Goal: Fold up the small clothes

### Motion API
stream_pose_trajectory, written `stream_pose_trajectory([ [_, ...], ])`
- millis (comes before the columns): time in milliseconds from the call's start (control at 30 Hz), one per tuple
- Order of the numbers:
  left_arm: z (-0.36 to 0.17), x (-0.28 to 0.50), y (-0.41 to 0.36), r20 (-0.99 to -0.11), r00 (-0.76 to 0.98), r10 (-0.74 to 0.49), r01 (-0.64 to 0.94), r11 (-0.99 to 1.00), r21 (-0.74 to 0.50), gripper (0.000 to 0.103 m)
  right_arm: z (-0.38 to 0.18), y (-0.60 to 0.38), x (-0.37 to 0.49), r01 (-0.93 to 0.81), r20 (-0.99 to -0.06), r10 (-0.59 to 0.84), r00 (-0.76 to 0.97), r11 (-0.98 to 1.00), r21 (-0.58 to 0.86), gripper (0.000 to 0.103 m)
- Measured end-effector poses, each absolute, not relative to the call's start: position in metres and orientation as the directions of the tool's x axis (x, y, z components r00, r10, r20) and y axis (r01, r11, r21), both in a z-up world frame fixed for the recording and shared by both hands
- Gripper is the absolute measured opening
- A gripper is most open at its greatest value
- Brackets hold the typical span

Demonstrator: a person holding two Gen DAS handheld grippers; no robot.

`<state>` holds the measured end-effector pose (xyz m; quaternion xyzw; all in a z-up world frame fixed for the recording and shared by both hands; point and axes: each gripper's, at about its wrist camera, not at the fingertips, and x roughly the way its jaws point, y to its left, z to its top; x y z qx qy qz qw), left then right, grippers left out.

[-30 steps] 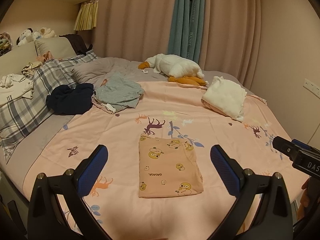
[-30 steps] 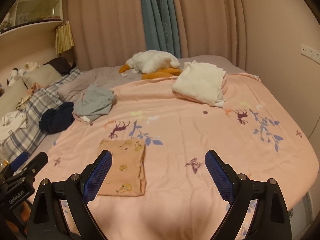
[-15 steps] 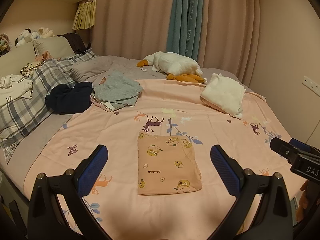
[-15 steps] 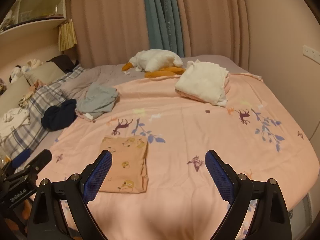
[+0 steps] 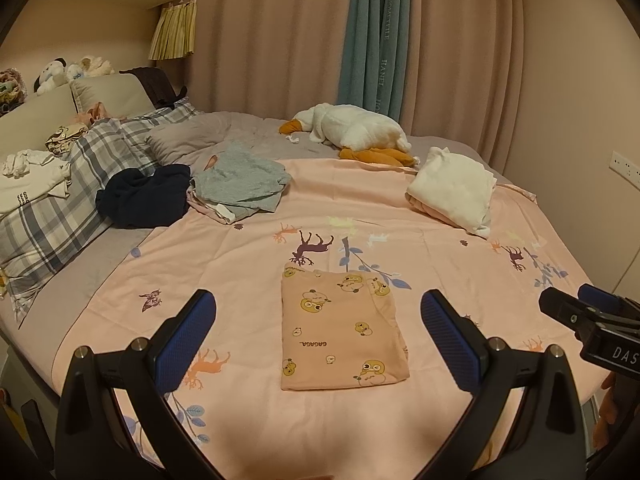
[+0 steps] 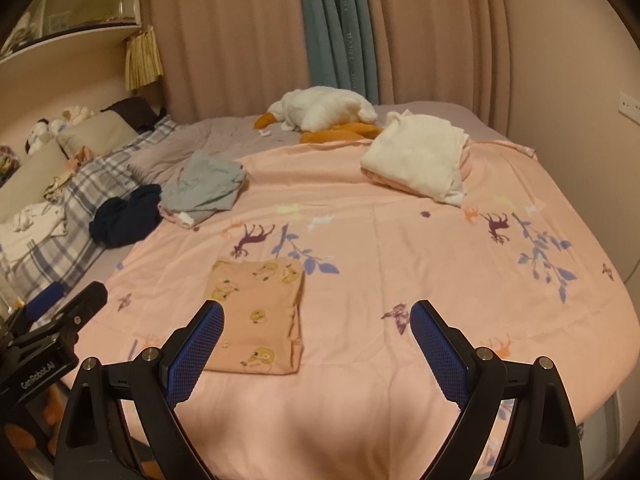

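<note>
A small peach garment with yellow duck prints [image 5: 342, 330] lies folded into a flat rectangle on the pink patterned bedspread [image 5: 440, 264]. It also shows in the right wrist view [image 6: 258, 316], left of centre. My left gripper [image 5: 318, 318] is open and empty, raised above the bed with the garment between its blue pads. My right gripper [image 6: 316, 330] is open and empty, held to the right of the garment. Each gripper shows at the edge of the other's view.
A grey garment pile [image 5: 240, 180] and a dark navy garment [image 5: 144, 196] lie at the back left beside plaid pillows [image 5: 52, 200]. A folded white garment [image 5: 456, 188] and a plush goose [image 5: 352, 132] lie at the back right. Curtains and a wall stand behind.
Both grippers have drawn slightly back and up from the folded garment, which lies still. Both stay open.
</note>
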<state>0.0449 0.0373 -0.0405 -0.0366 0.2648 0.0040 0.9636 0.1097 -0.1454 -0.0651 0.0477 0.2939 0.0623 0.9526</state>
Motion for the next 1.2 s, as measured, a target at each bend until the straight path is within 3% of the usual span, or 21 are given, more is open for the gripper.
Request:
stream_pose_trajectory([
  [233,-0.041,0.042,0.038,-0.508,0.860,0.054,-0.074,0.997,-0.019,0.103,-0.069,-0.143,0.112,-0.112,-0.569,0.171,0.804,0.984,0.138,0.094],
  [400,-0.042,0.039,0.046,-0.504,0.855,0.121,-0.136,0.991,0.007,0.103,-0.069,-0.137,0.113,-0.198,-0.569,0.272,0.776,0.962,0.189,0.094],
  [1200,-0.043,0.036,0.062,-0.503,0.851,0.151,-0.171,0.985,0.007,0.103,-0.073,-0.113,0.117,-0.205,-0.585,0.245,0.773,0.969,0.136,0.094],
])
